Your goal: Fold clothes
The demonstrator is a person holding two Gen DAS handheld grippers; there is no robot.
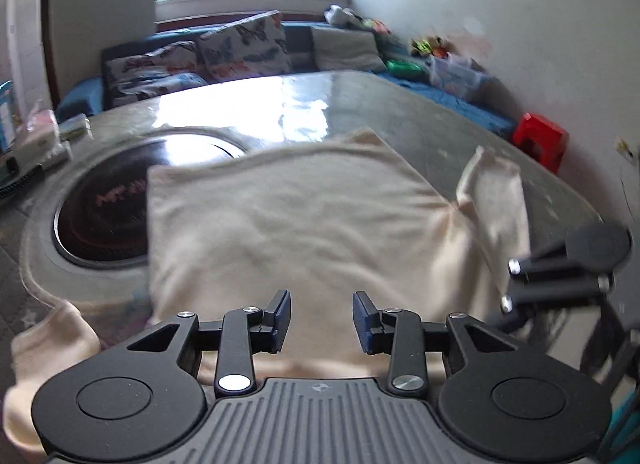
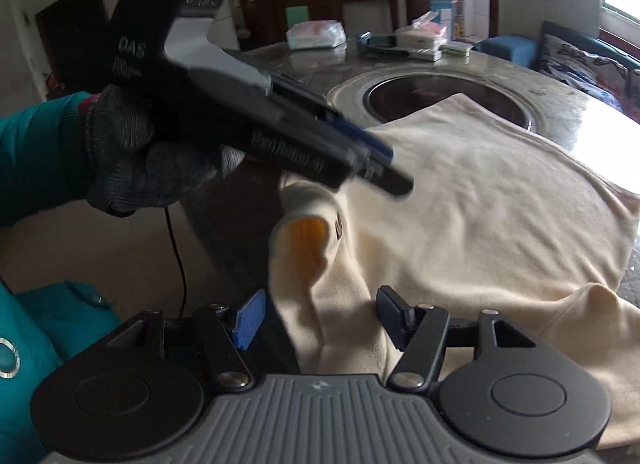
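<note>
A cream garment lies spread on the round marble table, partly over the hotplate. One sleeve sticks up at the right. My left gripper is open and empty, just above the garment's near edge. My right gripper is open, its jaws on either side of a hanging fold of the garment near the orange-lined collar. The left gripper shows in the right wrist view, held by a gloved hand above the cloth. The right gripper shows at the right edge of the left wrist view.
A black round hotplate is set in the table's middle. Tissue packs and boxes stand at the table's far side. A blue sofa with cushions and a red stool stand beyond the table.
</note>
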